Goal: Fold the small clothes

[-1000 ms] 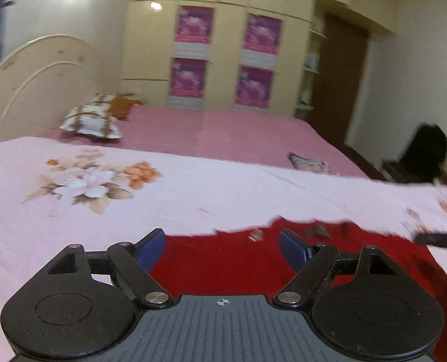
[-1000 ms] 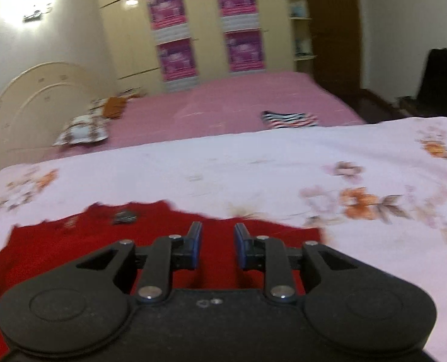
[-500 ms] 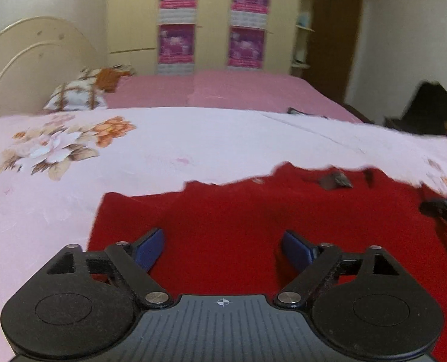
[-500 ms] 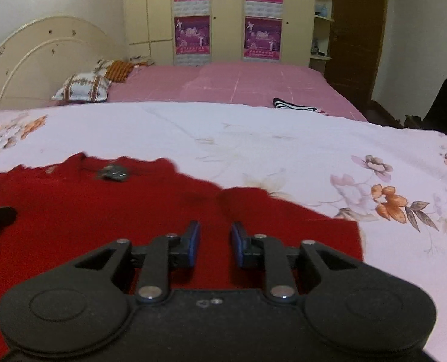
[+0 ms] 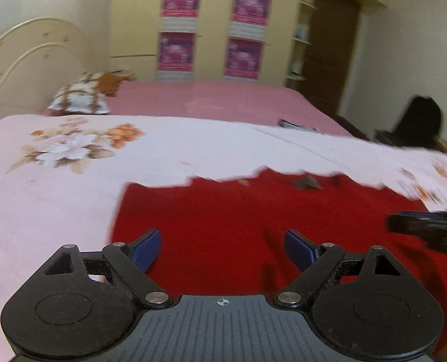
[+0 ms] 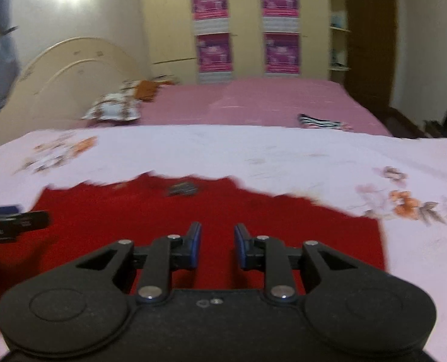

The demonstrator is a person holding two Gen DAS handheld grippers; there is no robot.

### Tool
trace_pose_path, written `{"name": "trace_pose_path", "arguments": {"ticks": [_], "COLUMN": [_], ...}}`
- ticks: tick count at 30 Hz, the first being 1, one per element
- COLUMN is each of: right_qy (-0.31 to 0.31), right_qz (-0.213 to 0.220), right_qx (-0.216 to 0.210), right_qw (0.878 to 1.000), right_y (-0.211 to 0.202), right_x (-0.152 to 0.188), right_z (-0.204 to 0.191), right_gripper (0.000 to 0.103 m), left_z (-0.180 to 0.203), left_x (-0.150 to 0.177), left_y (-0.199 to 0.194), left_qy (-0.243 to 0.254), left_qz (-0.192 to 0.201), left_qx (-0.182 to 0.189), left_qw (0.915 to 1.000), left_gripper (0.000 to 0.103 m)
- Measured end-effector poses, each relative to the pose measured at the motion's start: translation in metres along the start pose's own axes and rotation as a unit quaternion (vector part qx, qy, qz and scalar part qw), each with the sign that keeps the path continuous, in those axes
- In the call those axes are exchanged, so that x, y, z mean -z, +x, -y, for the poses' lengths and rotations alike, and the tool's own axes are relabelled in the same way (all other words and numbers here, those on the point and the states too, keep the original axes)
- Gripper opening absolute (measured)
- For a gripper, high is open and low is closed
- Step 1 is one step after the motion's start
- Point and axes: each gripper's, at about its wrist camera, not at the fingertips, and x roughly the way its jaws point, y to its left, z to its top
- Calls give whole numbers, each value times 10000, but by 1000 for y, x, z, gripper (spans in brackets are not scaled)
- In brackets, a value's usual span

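Pale floral bedsheet [image 5: 57,199] carries the red garment [image 5: 238,220], spread flat and, by its look, not yet folded. Left gripper [image 5: 221,249] hovers over it with jaws wide; right gripper [image 6: 215,246] hovers part-open, holding nothing. Every fold seems outstanding.

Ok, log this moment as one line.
left gripper: open, empty | right gripper: open, narrower gap, empty | red garment: flat on floral sheet | fold: not started
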Motion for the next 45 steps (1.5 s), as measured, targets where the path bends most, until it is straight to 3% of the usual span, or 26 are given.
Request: {"name": "trace_pose_path", "arguments": {"ticks": [3, 5, 9, 11, 14, 16, 20, 21, 26, 30, 35, 45], "right_qy": [-125, -343, 37, 180, 222, 277, 326, 314, 16, -194, -291, -64], "right_qz": [-223, -321, -203, -207, -193, -228, -227, -162, -169, -367, -385, -386], "right_qx": [-119, 75, 446, 690, 821, 866, 978, 879, 355, 236, 419, 997], "right_qw": [9996, 9989, 9988, 9972, 9962, 9956, 9944, 9955, 9992, 9989, 9980, 9942], "right_y": [2, 4, -8, -14, -18, -18, -25, -32, -44, -40, -42, -63], "right_x": [14, 26, 33, 34, 39, 39, 39, 38, 45, 58, 77, 90], "right_z": [-19, -19, 25, 46, 65, 63, 48, 40, -1, -24, -16, 19], "right_gripper": [23, 23, 18, 17, 14, 14, 19, 25, 23, 24, 24, 24], "left_z": [5, -5, -15, -19, -30, -29, -44, -44, -18, 2, -1, -13], "left_x": [13, 23, 22, 21, 28, 30, 27, 27, 35, 49, 62, 63], "left_y": [9, 13, 8, 3, 1, 2, -9, -13, -31, -35, -35, -36], "left_qy": [167, 159, 136, 26, -2, 190, -315, -325, -79, 176, 183, 194], "left_qz": [-201, -211, -220, -196, -193, -211, -335, -335, -335, -487, -555, -586], "left_qx": [-140, -174, -172, -497, -563, -672, -779, -755, -567, -603, -749, -664], "left_qw": [9996, 9995, 9995, 9986, 9982, 9973, 9959, 9961, 9978, 9968, 9955, 9959], "left_gripper": [88, 90, 93, 93, 93, 93, 93, 93, 93, 93, 101, 102]}}
